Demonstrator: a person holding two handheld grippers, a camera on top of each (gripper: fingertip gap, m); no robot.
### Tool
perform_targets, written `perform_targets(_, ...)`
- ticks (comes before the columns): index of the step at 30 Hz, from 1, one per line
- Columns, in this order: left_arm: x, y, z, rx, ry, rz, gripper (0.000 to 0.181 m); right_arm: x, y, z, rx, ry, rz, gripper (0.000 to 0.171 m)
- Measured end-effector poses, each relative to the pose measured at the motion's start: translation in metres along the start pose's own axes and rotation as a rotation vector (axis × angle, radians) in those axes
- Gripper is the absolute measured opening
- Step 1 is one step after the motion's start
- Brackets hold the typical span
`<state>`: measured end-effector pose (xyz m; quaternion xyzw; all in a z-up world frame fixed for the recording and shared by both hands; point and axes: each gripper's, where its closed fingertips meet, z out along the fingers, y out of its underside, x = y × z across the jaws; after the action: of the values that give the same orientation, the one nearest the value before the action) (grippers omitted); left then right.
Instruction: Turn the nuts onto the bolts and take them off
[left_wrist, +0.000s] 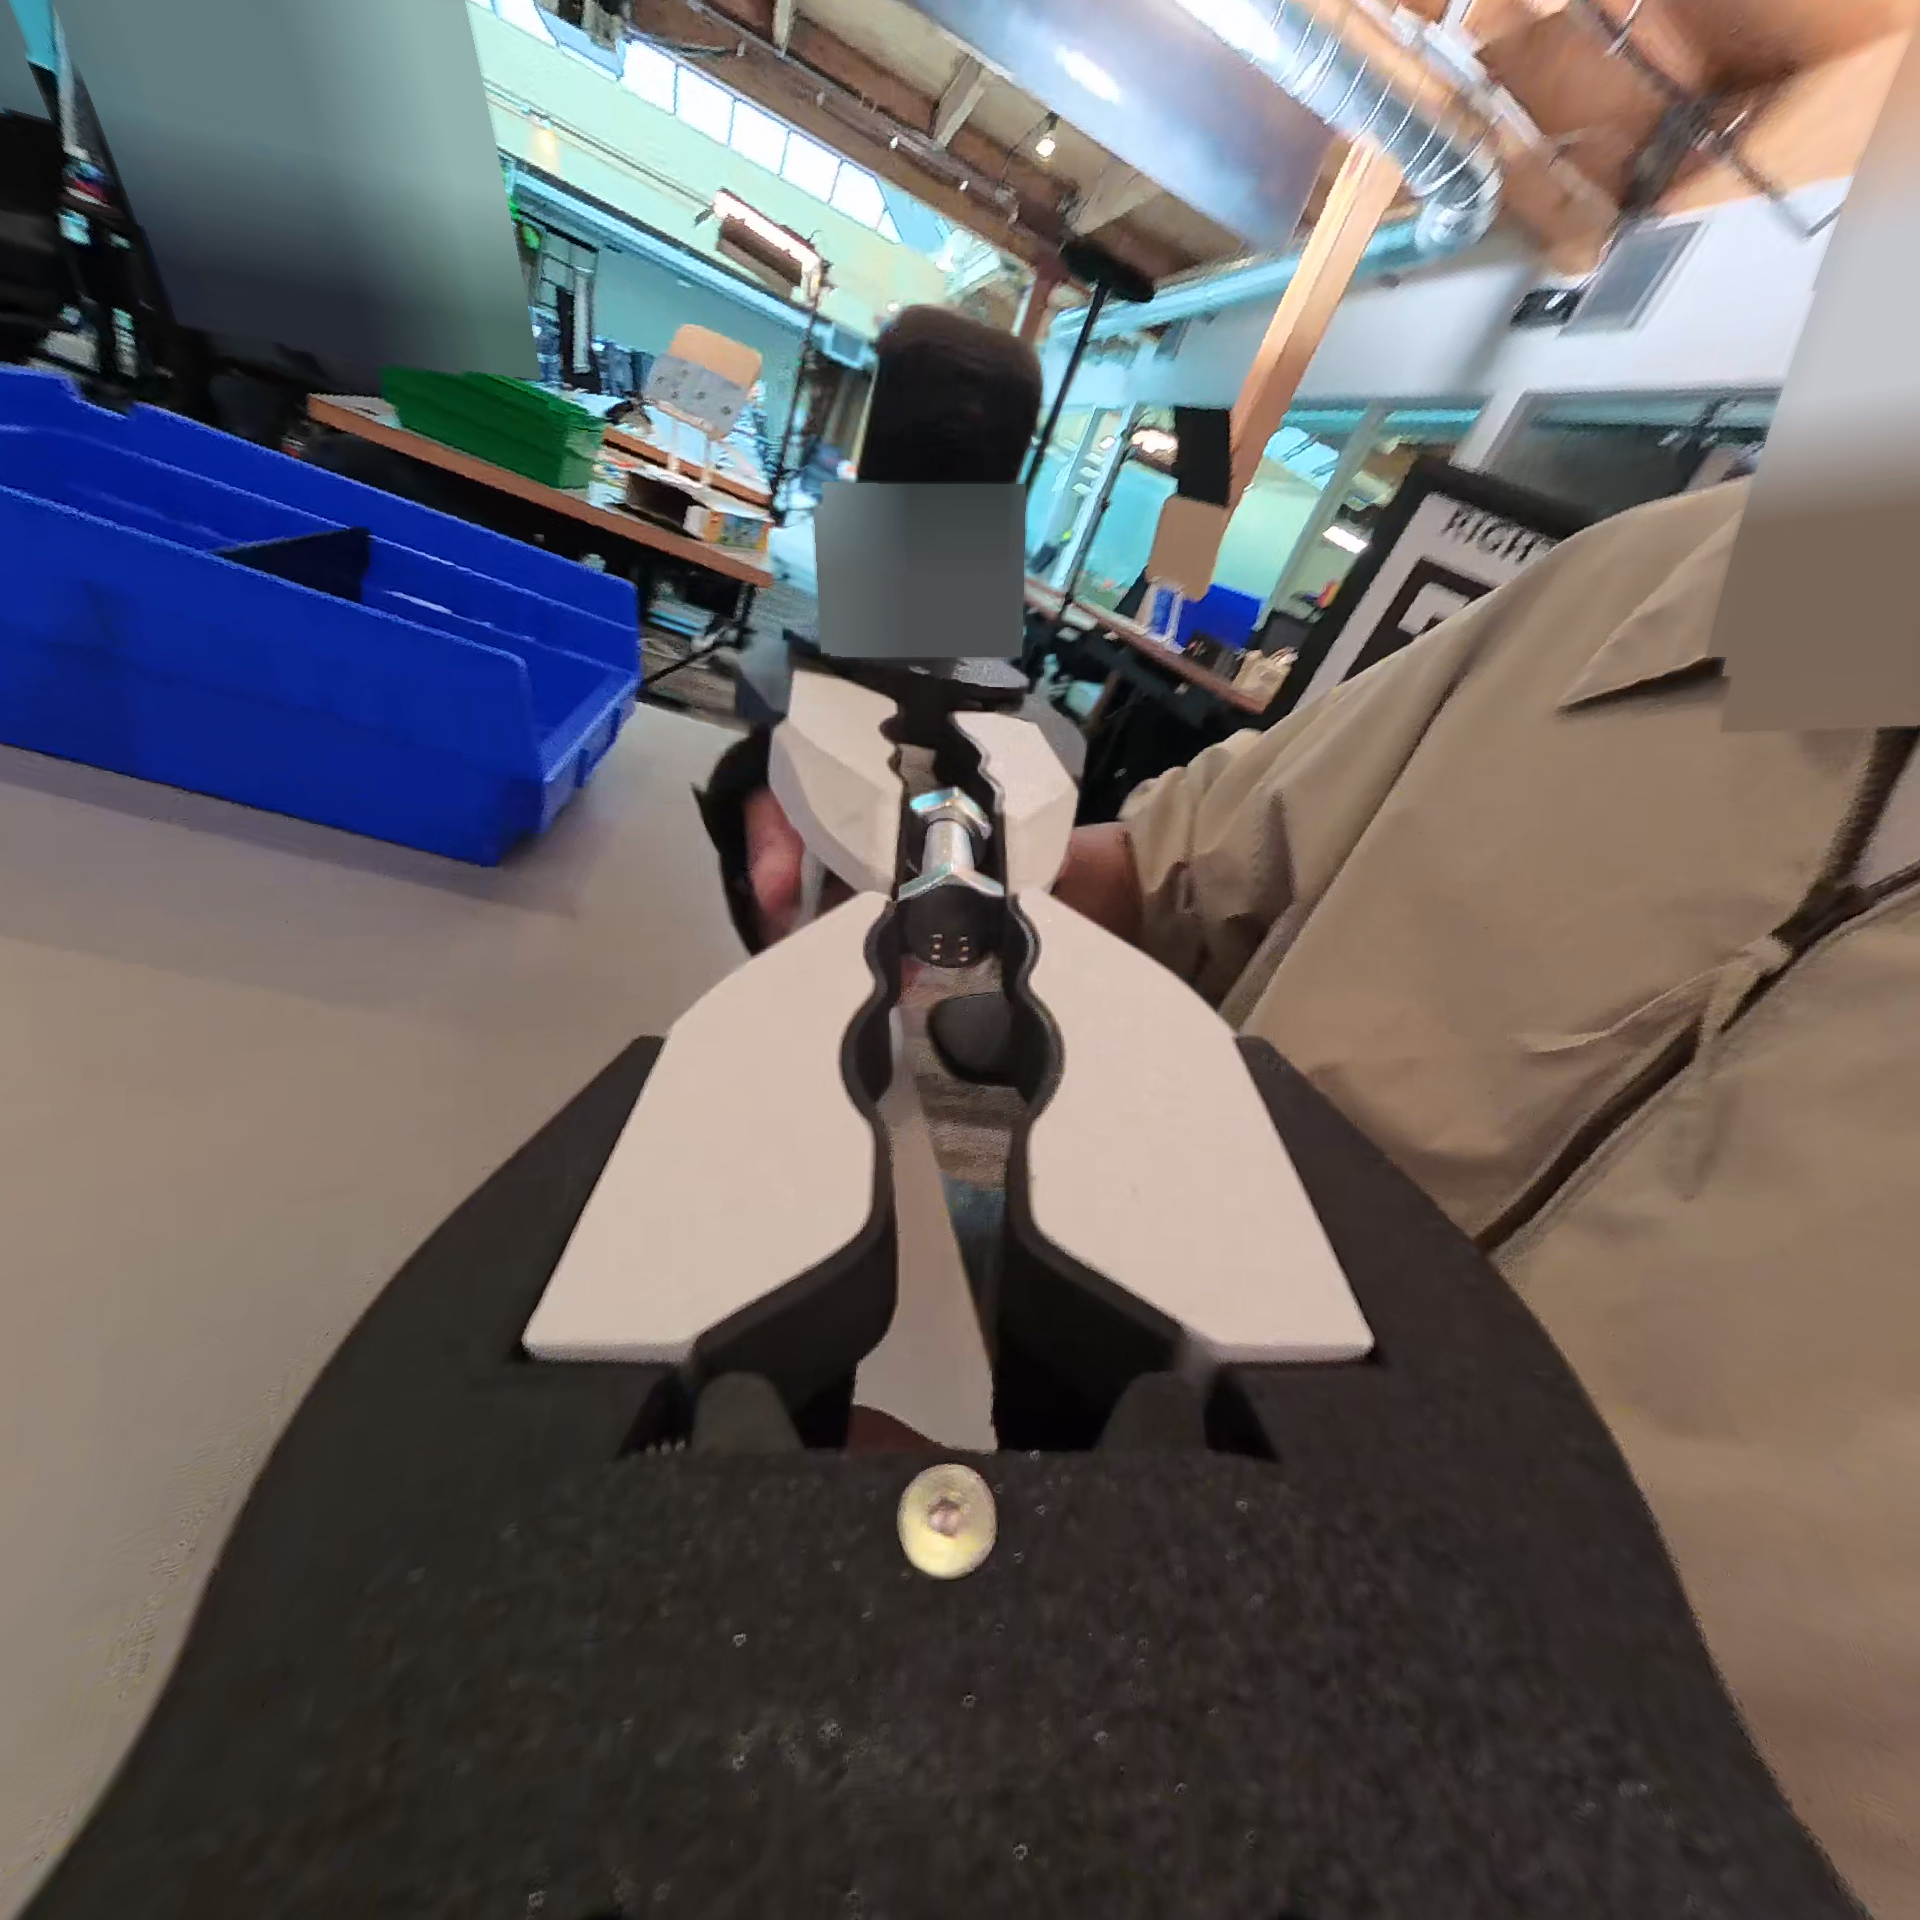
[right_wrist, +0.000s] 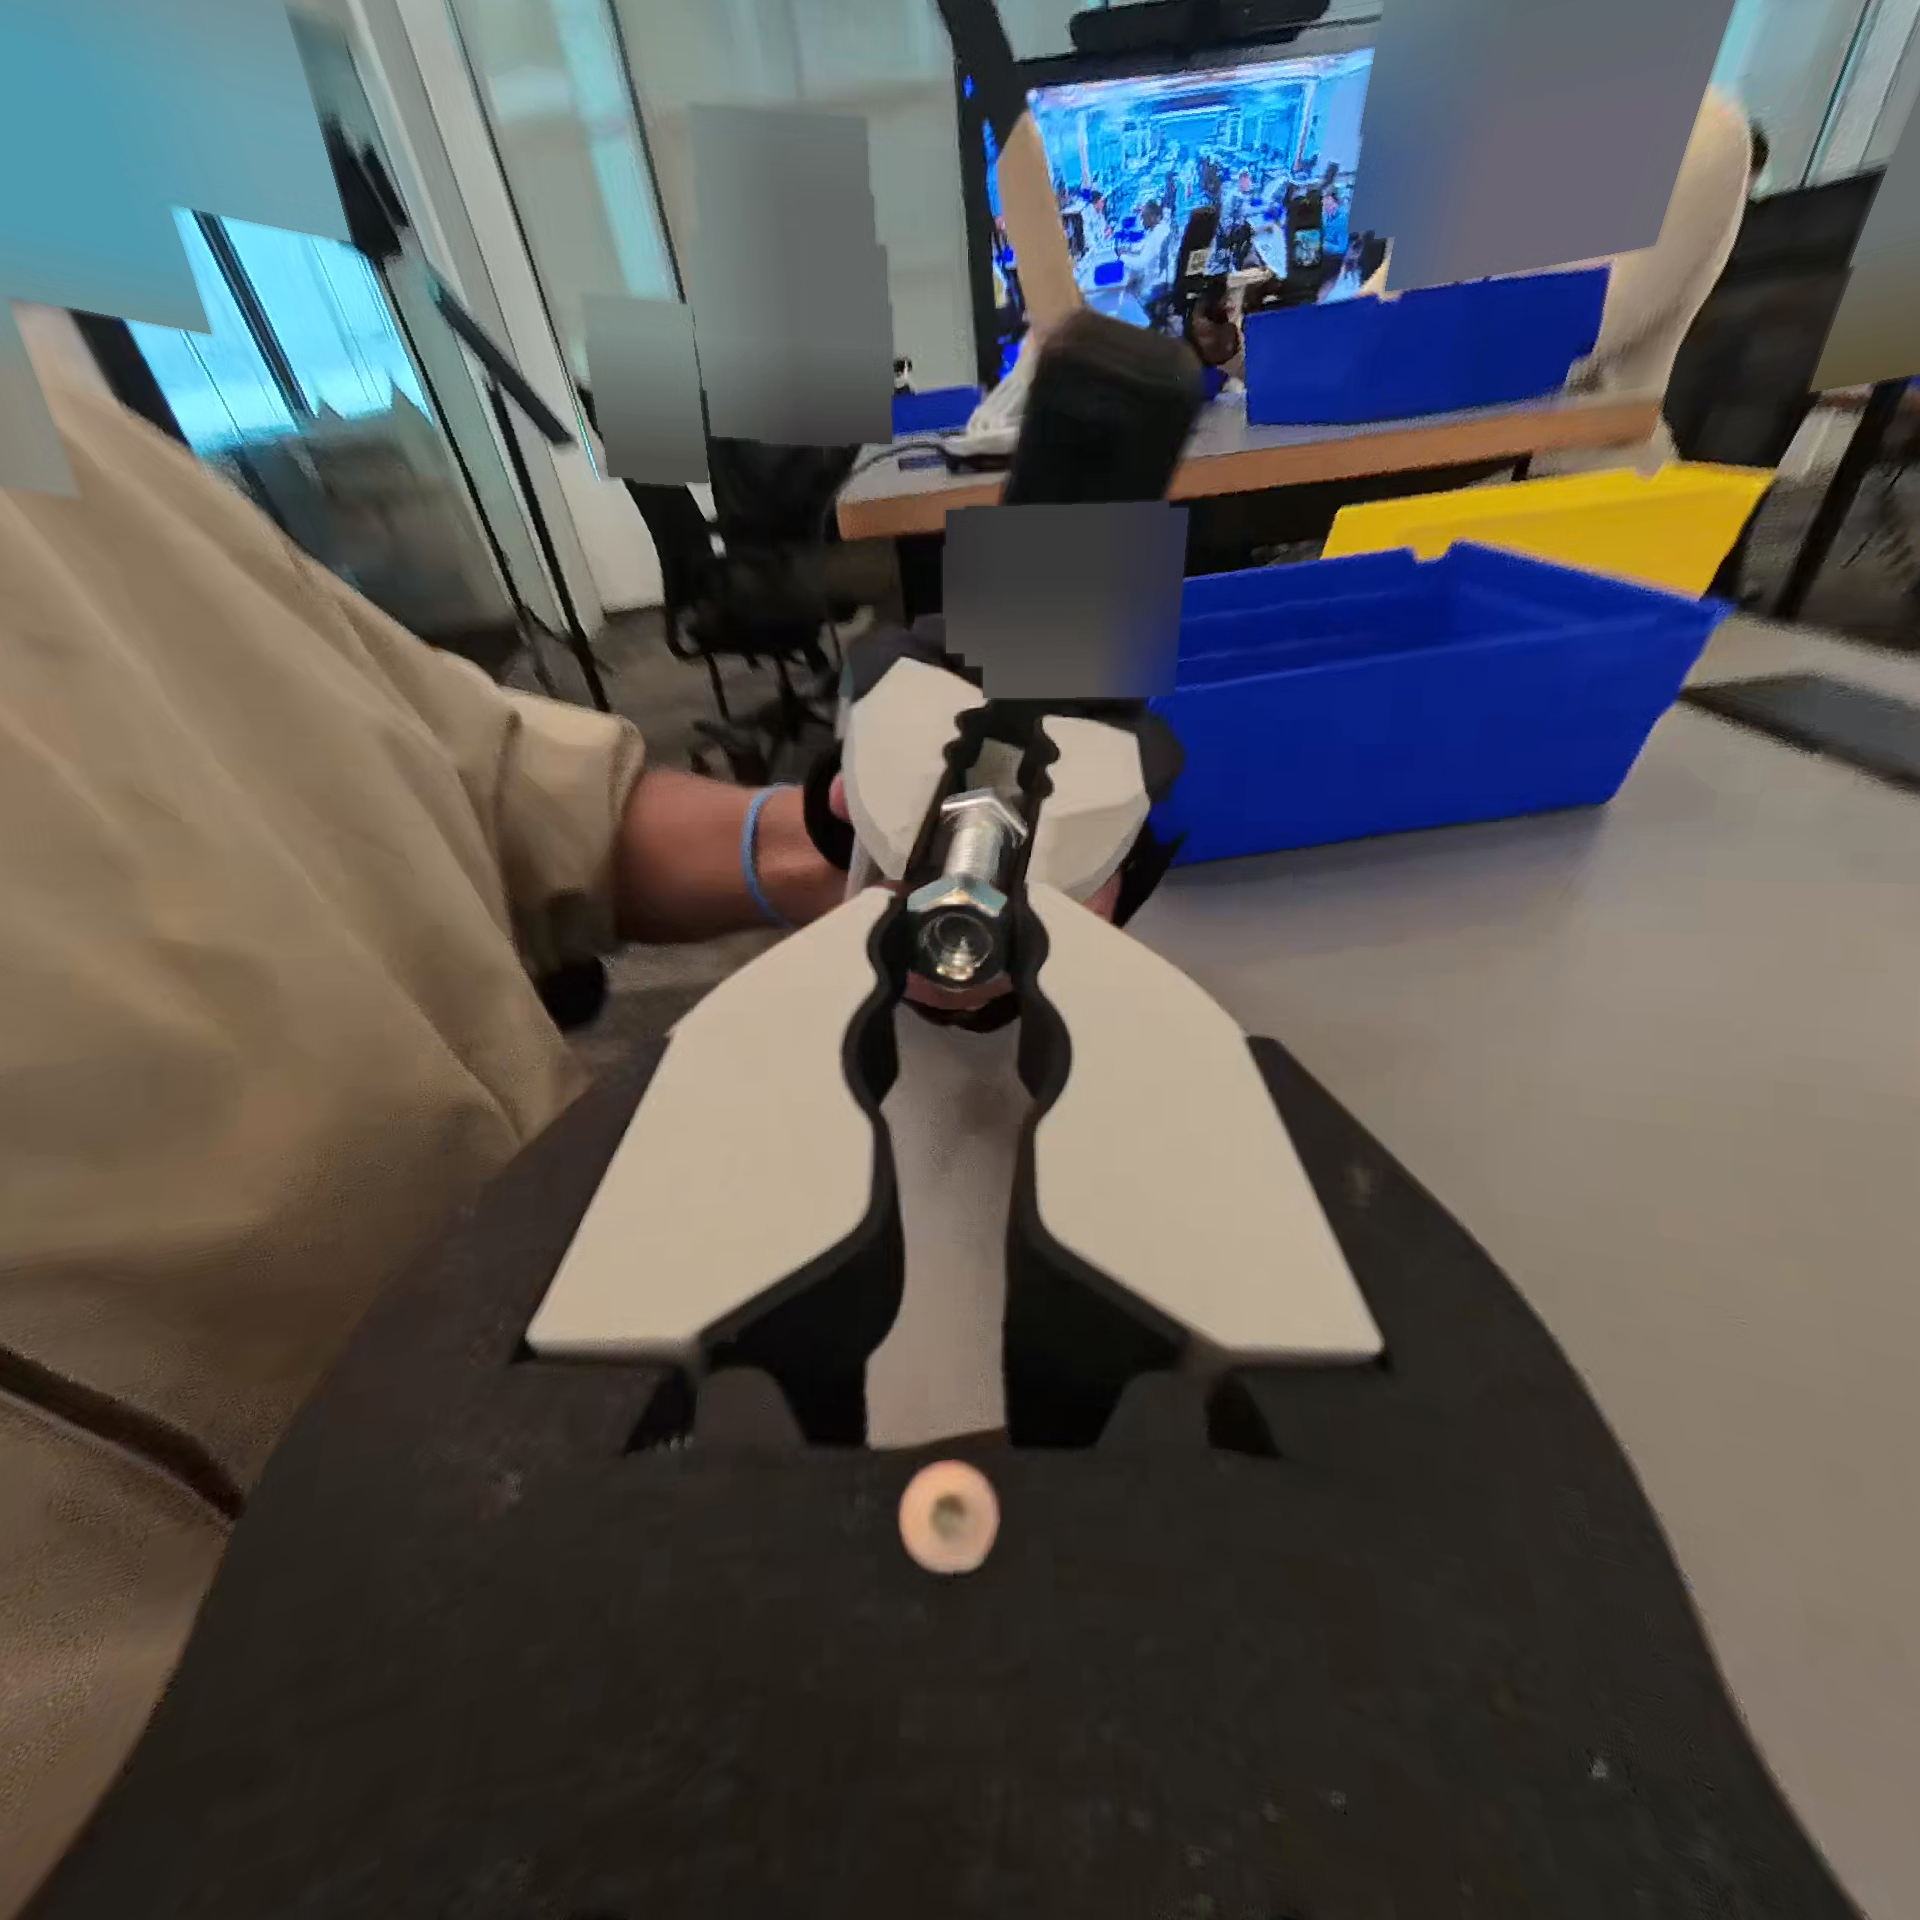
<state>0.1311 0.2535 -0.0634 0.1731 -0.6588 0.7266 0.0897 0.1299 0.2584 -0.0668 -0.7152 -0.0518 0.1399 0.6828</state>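
Silver steel, a short threaded bolt (left_wrist: 942, 844) spans the gap between the two facing tools. The left gripper (left_wrist: 948, 928) is closed on one end of the bolt, the right gripper (right_wrist: 958, 940) on the hexagonal steel nut (right_wrist: 956, 902). Stiff, smooth and probably slippery, so the hex flats seem the surest hold. Beneath lies a grey tabletop (right_wrist: 1558, 1018), with a blue plastic bin (left_wrist: 312, 665) beyond the tips in a workshop room.

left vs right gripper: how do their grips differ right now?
Left gripper is shut on the bolt at its hex head; right gripper is shut on the nut near the bolt's tip. Smooth shank shows just ahead of the left gripper; thread shows ahead of the right gripper. Shared: both clamp at their tip notches, facing each other along the bolt, above the grey table.
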Motion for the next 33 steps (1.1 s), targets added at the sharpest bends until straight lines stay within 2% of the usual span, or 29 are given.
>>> perform_targets(8,0.001,-0.005,0.001,0.075,0.197,-0.385,0.017,0.006,-0.003,-0.003,-0.158,0.132,-0.66,0.019)
perform_targets(12,0.001,-0.003,0.0,0.086,0.26,-0.491,0.017,0.005,-0.002,-0.003,-0.221,0.184,-0.958,0.019)
perform_targets(14,0.004,-0.002,0.001,0.08,0.273,-0.482,0.017,0.002,-0.002,-0.003,-0.223,0.177,-0.996,0.019)
perform_targets(18,0.003,-0.005,0.001,0.093,0.246,-0.431,0.017,0.002,-0.007,-0.004,-0.142,0.139,-0.734,0.022)
perform_targets(23,-0.006,-0.009,-0.007,0.096,0.143,-0.283,0.017,-0.002,-0.008,-0.002,-0.026,0.072,-0.348,0.056)
perform_targets(28,-0.019,-0.007,-0.017,0.004,-0.083,0.015,0.017,0.015,-0.006,-0.006,0.175,-0.022,0.368,0.061)
perform_targets(29,-0.02,-0.006,-0.018,-0.026,-0.118,0.068,0.018,0.016,-0.005,-0.006,0.212,-0.054,0.5,0.058)
perform_targets(31,-0.022,-0.007,-0.02,-0.048,-0.157,0.127,0.017,0.019,0.0,-0.004,0.265,-0.117,0.716,0.06)
perform_targets(33,-0.024,-0.005,-0.02,-0.085,-0.185,0.165,0.018,0.02,-0.001,-0.003,0.332,-0.194,0.881,0.052)
